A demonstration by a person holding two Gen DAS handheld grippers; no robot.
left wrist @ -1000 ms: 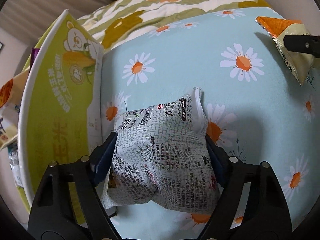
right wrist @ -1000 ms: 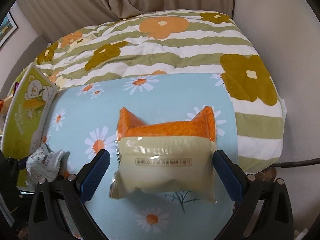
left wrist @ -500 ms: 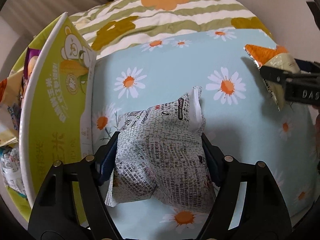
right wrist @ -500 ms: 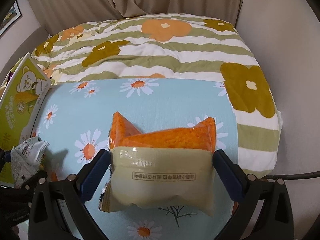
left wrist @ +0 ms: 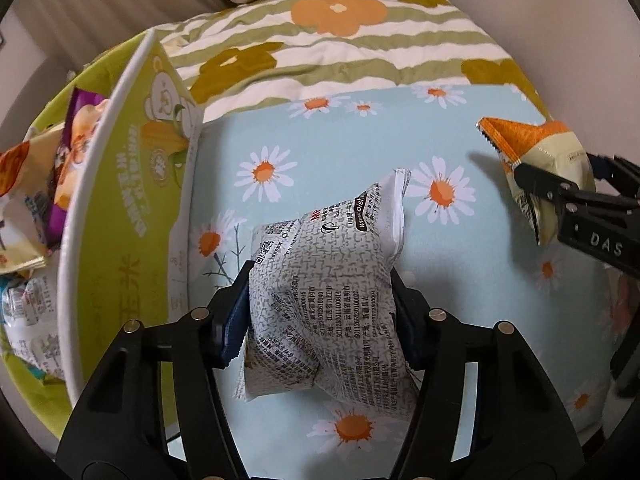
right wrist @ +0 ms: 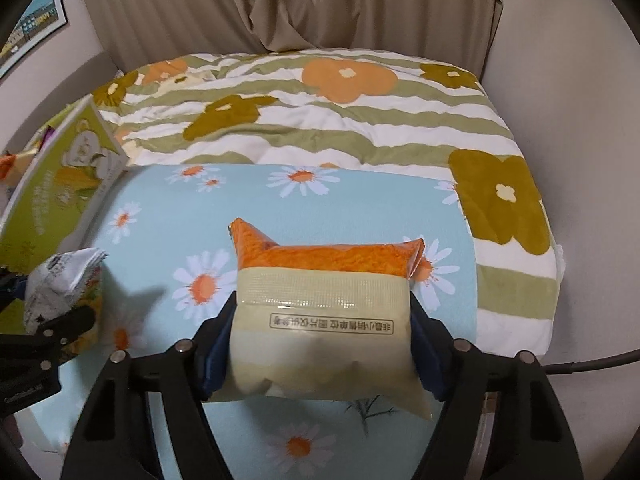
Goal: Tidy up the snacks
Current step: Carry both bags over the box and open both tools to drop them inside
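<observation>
My left gripper [left wrist: 320, 312] is shut on a grey printed snack bag [left wrist: 332, 292] and holds it above the daisy-print blue cloth [left wrist: 340, 140]. My right gripper [right wrist: 322, 344] is shut on an orange and cream snack bag [right wrist: 320, 304], also lifted over the cloth. In the left wrist view the right gripper [left wrist: 560, 188] with its orange bag [left wrist: 536, 148] is at the right edge. In the right wrist view the grey bag [right wrist: 60, 280] is at the left edge. A green cardboard box [left wrist: 120, 208] with several snack packets [left wrist: 60, 168] inside stands left of the cloth.
A striped flower-print quilt [right wrist: 320, 112] lies beyond the cloth, with a curtain [right wrist: 260, 4] behind it. A pale wall [right wrist: 568, 100] runs along the right side. A cable [right wrist: 592, 364] trails at the lower right.
Both grippers have lifted their bags higher and drawn back from the cloth. The right gripper's jaws have closed tight on the orange bag. The green box's inside has come into the left wrist view.
</observation>
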